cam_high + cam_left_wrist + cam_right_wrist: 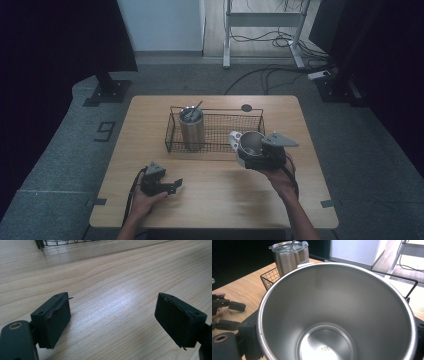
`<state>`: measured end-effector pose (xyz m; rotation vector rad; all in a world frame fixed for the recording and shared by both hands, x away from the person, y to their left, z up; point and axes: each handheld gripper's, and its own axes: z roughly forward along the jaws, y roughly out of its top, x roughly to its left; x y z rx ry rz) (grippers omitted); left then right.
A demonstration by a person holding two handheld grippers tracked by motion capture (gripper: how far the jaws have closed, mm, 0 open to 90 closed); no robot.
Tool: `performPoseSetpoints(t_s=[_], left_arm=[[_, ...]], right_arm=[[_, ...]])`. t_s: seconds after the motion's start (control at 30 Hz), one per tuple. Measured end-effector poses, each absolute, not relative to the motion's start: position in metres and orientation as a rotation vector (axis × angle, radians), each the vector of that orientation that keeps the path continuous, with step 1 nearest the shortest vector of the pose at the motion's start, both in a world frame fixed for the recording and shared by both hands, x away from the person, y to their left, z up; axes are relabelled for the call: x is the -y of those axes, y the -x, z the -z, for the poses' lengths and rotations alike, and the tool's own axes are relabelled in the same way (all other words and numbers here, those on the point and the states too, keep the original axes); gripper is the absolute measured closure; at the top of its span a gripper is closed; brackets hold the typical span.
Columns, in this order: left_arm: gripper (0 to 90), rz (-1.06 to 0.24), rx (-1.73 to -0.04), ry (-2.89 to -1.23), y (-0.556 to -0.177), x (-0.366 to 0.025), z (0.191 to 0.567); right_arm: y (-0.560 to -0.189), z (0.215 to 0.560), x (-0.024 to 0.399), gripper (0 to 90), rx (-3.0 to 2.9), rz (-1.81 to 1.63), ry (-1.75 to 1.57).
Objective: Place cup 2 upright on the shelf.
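While the right gripper's [250,159] fingers clamp a steel cup [337,312] stamped "304" inside its base, the left gripper's [112,320] fingers stand apart, empty, above the table [112,277].

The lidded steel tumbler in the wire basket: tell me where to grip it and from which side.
Grip the lidded tumbler around its upper body, just below the lid, coming down from above. It stands upright in the left end of the wire basket, whose walls likely block a low sideways approach. Mind the straw-like piece rising from the lid.
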<state>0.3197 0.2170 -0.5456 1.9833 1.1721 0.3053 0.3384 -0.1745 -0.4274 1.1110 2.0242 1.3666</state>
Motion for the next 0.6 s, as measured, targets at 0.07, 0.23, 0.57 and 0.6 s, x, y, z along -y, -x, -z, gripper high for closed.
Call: performPoseSetpoints(t_s=[0.07, 0.23, 0.57, 0.6], left_arm=[[13.5, -0.304, -1.173, -1.983, -0.32, -0.217, 0.546], [13.7, -0.305, -1.175, -1.982, -0.32, -0.217, 0.546], [13.9, -0.305, -1.175, -1.984, -0.32, -0.217, 0.546], [14.0, -0.305, -1.175, -1.984, -0.32, -0.217, 0.546]], right_arm=[[-0.34, 0.426, 0.174, 6.7, -2.03, -1.364, -1.112], [-0.342, 0.423, 0.175, 6.7, -2.032, -1.364, -1.111], [-0.347, 0.417, 0.175, 6.7, -2.031, -1.374, -1.121], [-0.348, 0.417, 0.175, 6.7, -2.028, -1.376, -1.122]])
